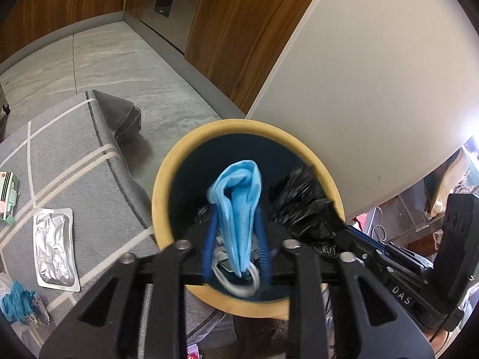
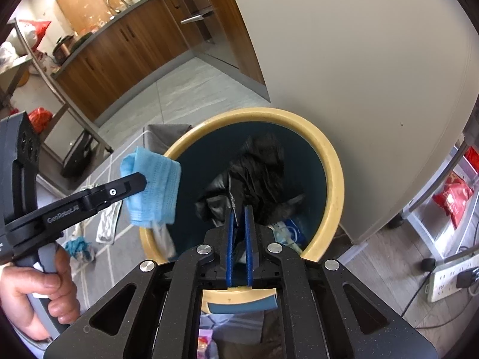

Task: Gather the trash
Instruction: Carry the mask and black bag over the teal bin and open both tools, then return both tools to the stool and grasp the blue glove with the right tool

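Observation:
A round bin with a cream rim (image 1: 167, 179) (image 2: 332, 161) and dark blue inside stands on the floor. My left gripper (image 1: 236, 209) is shut on a light blue face mask (image 1: 239, 197) (image 2: 155, 191) and holds it over the bin's left rim. My right gripper (image 2: 239, 212) is shut on a black plastic bag (image 2: 257, 173) (image 1: 302, 203) that hangs inside the bin. White trash lies at the bin's bottom.
A grey striped rug (image 1: 74, 155) lies left of the bin with a silver foil pack (image 1: 54, 248), a green carton (image 1: 9, 194) and a blue crumpled wrapper (image 1: 18, 305). A white fridge (image 2: 359, 59) stands behind the bin. A power strip (image 2: 449, 278) lies at right.

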{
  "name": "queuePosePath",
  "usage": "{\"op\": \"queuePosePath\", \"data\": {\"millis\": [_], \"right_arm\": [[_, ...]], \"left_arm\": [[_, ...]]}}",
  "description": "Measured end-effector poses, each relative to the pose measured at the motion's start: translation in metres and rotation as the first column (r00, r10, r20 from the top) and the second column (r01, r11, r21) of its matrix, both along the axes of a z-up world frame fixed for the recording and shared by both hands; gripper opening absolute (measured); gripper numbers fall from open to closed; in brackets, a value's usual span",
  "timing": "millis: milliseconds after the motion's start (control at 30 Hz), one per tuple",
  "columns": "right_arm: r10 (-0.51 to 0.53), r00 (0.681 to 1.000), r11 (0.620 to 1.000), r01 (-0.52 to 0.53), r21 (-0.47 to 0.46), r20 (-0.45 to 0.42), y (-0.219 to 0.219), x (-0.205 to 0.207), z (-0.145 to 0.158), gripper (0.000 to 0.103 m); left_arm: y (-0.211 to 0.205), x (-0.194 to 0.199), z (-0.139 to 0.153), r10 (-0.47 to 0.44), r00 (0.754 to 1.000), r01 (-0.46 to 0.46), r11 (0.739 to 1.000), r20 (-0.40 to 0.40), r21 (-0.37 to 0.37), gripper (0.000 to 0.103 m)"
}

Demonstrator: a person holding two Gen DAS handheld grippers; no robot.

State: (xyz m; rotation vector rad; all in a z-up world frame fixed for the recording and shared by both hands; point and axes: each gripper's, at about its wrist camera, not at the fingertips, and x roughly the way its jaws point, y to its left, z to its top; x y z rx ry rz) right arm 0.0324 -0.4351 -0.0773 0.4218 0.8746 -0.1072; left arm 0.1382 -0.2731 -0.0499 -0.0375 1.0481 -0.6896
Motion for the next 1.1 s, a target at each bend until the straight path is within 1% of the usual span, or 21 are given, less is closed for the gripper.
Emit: {"op": "queuePosePath", "data": {"millis": [67, 133, 167, 200, 300, 433, 633, 733, 867, 933, 1100], "right_arm": [[-0.002, 1.000, 1.000, 0.002, 0.000, 0.005, 0.000, 0.000, 0.001, 0.014], [-0.006, 1.000, 1.000, 0.006, -0.003, 0.014, 0.000, -0.001, 0.003, 0.020], [-0.007, 1.000, 1.000, 0.007, -0.006, 0.018, 0.000, -0.001, 0.004, 0.021], [-0.008, 1.000, 1.000, 0.009, -0.008, 0.020, 0.001, -0.002, 0.005, 0.024], [-0.015, 0.999, 1.000, 0.016, -0.007, 0.029, 0.002, -0.003, 0.008, 0.035], [-0.017, 0.999, 1.000, 0.018, -0.023, 0.045, 0.004, -0.003, 0.012, 0.048], [-0.010, 0.997, 0.999, 0.013, -0.043, 0.074, 0.011, -0.003, 0.019, 0.061], [0.004, 0.996, 0.999, 0.001, -0.053, 0.087, 0.016, -0.002, 0.022, 0.064], [0.027, 0.995, 0.997, -0.021, -0.068, 0.094, 0.025, 0.000, 0.024, 0.066], [0.036, 0.995, 0.997, -0.029, -0.073, 0.095, 0.029, 0.000, 0.024, 0.066], [0.062, 0.994, 0.995, -0.055, -0.079, 0.092, 0.039, 0.004, 0.026, 0.066]], "left_arm": [[0.005, 0.000, 0.004, 0.008, 1.000, -0.008, 1.000, 0.007, -0.008, 0.041], [0.007, 0.002, 0.005, 0.011, 1.000, -0.011, 1.000, 0.013, -0.016, 0.047], [0.010, 0.002, 0.007, 0.013, 1.000, -0.013, 1.000, 0.019, -0.021, 0.050], [0.013, 0.002, 0.010, 0.016, 1.000, -0.015, 1.000, 0.024, -0.023, 0.052], [0.019, 0.001, 0.015, 0.019, 0.999, -0.018, 0.999, 0.036, -0.027, 0.055], [0.031, 0.000, 0.024, 0.022, 0.997, -0.021, 1.000, 0.067, -0.020, 0.064], [0.062, -0.001, 0.036, 0.044, 0.993, -0.043, 0.999, 0.112, -0.009, 0.070], [0.082, 0.000, 0.041, 0.065, 0.989, -0.066, 0.998, 0.135, 0.001, 0.074], [0.119, 0.000, 0.048, 0.109, 0.982, -0.112, 0.994, 0.155, 0.008, 0.076], [0.133, 0.000, 0.050, 0.128, 0.978, -0.132, 0.991, 0.165, 0.012, 0.076], [0.186, -0.002, 0.054, 0.193, 0.966, -0.198, 0.980, 0.172, 0.012, 0.077]]}}
